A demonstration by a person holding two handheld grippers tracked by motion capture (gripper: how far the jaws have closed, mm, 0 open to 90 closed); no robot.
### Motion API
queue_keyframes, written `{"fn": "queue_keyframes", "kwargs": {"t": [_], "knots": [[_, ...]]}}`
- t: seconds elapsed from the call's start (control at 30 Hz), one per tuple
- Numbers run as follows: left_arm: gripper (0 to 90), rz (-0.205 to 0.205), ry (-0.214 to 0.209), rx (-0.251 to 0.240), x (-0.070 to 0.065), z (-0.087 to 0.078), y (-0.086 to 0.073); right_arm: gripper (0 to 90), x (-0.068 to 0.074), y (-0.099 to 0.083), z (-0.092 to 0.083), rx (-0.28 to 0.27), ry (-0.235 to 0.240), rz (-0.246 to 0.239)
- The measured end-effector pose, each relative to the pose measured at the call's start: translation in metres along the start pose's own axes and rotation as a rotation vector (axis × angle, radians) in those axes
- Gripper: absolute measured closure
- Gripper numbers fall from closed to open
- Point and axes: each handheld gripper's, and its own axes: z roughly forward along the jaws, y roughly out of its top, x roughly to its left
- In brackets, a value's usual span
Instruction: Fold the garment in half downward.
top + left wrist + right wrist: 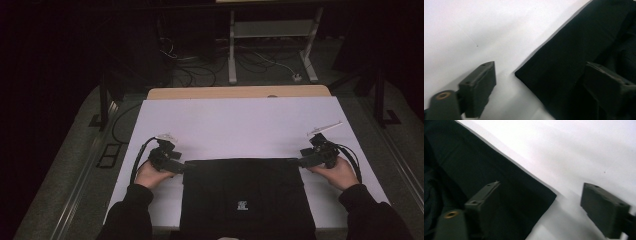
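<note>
Both grippers wide, straddling far corners of cloth (243, 200): left gripper (537, 85), right gripper (540, 206). Close shallow and you pinch nothing, corner slips on worktop (240, 125).

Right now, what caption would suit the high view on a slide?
Two hand-held grippers, left and right, jaws apart at the far corners of a black cloth on a white table.
</note>
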Motion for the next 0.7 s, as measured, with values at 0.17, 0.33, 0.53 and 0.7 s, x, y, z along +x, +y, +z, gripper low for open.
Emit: {"fn": "queue_keyframes", "kwargs": {"t": [0.17, 0.33, 0.53, 0.7], "knots": [[18.9, 0.004, -0.017, 0.016, 0.0004, 0.0030, 0.0001, 31.3, -0.0033, 0.0002, 0.0019, 0.009, 0.001, -0.004], [25.6, 0.021, -0.005, 0.038, -0.0012, 0.0063, 0.0003, 43.5, -0.0039, 0.0003, 0.0027, 0.010, 0.004, -0.011], [38.0, 0.014, 0.018, 0.037, -0.0010, 0.0064, 0.0009, 53.9, -0.0051, 0.0002, 0.0056, 0.011, -0.002, 0.005], [45.2, 0.019, 0.020, 0.039, -0.0021, 0.0070, 0.0009, 66.3, -0.0041, 0.0005, 0.0072, 0.018, 0.005, 0.012]]}}
